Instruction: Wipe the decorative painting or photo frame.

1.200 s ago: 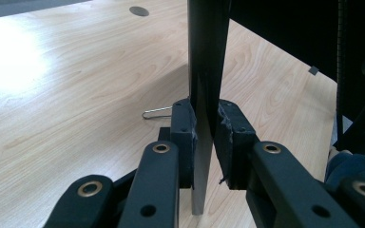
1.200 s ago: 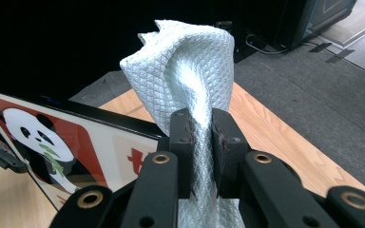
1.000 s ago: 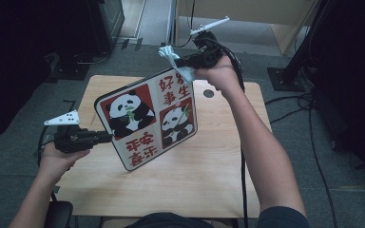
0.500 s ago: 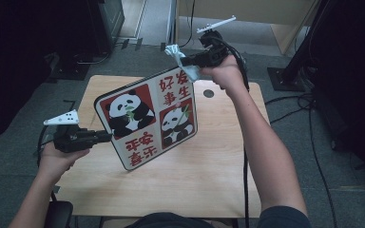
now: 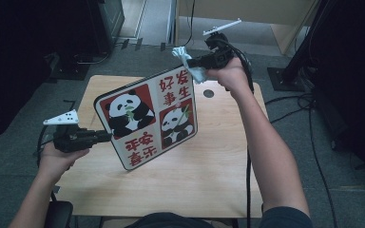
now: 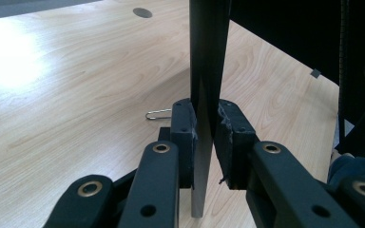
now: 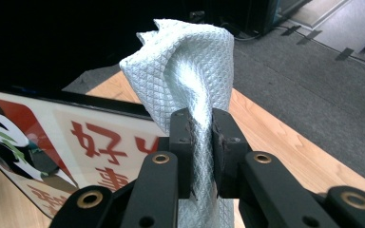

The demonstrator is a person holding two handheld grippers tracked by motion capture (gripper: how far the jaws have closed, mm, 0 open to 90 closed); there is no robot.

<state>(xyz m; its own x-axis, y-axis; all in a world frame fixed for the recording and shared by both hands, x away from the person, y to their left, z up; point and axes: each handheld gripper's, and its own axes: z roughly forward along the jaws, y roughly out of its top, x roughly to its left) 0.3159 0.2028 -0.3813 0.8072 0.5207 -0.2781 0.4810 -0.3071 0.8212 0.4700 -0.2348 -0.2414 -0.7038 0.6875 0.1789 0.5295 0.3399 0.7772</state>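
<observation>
Two grippers show in the high view: the left gripper point(image 5: 105, 137) pinches the panda board point(image 5: 147, 121) mid-frame, tilted above the table point(image 5: 218, 161). The right gripper point(image 5: 196, 61), upper middle, squeezes a pale cloth point(image 5: 190, 64), maybe touching the board's top corner. Left gripper view: jaws clamp the board's thin edge point(image 6: 204, 95). Right gripper view: jaws nip the cloth point(image 7: 190, 71).

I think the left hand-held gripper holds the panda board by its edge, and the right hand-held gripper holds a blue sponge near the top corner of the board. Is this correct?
Not quite. The right hand-held gripper holds a pale woven cloth, not a blue sponge; the right gripper view shows its weave pinched between the jaws. The rest is right: the left hand-held gripper clamps the panda board by its edge.
</observation>
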